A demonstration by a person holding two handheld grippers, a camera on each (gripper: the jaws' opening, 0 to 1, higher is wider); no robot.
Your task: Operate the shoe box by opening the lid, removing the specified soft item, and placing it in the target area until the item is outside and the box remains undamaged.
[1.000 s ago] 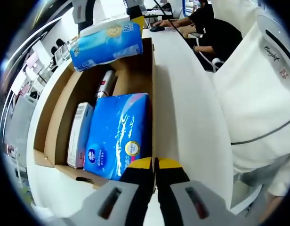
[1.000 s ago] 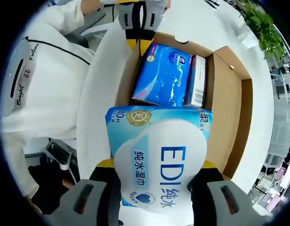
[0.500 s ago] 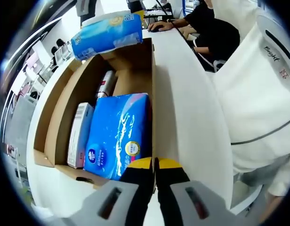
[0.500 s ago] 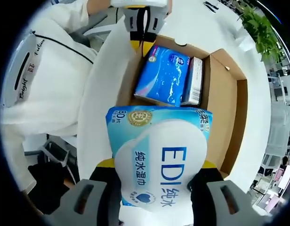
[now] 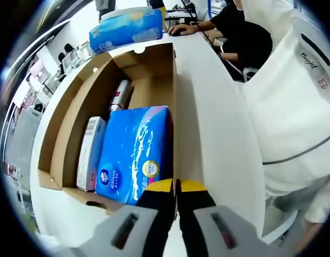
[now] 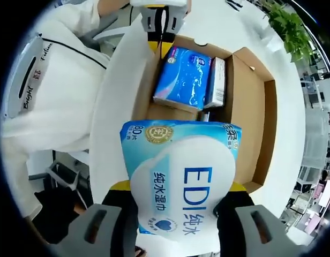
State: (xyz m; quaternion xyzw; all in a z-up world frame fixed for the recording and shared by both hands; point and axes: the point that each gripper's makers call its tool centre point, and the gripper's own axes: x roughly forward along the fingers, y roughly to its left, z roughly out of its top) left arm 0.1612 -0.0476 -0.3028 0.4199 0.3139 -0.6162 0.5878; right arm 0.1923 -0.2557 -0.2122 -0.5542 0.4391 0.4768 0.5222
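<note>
Two yellow-tipped jaws of the right gripper (image 6: 175,201) clamp a pale blue soft pack of wet wipes (image 6: 181,179) from both sides, held above the open brown cardboard shoe box (image 6: 250,107), clear of its rim. In the left gripper view that pack (image 5: 127,28) sits at 12 o'clock beyond the box (image 5: 74,112). Inside lie a glossy blue tissue pack (image 5: 135,152) and a white barcoded carton (image 5: 90,152) beside it. The left gripper (image 5: 175,187) has its jaws pressed together, empty, at 6 o'clock over the white table (image 5: 213,139)
</note>
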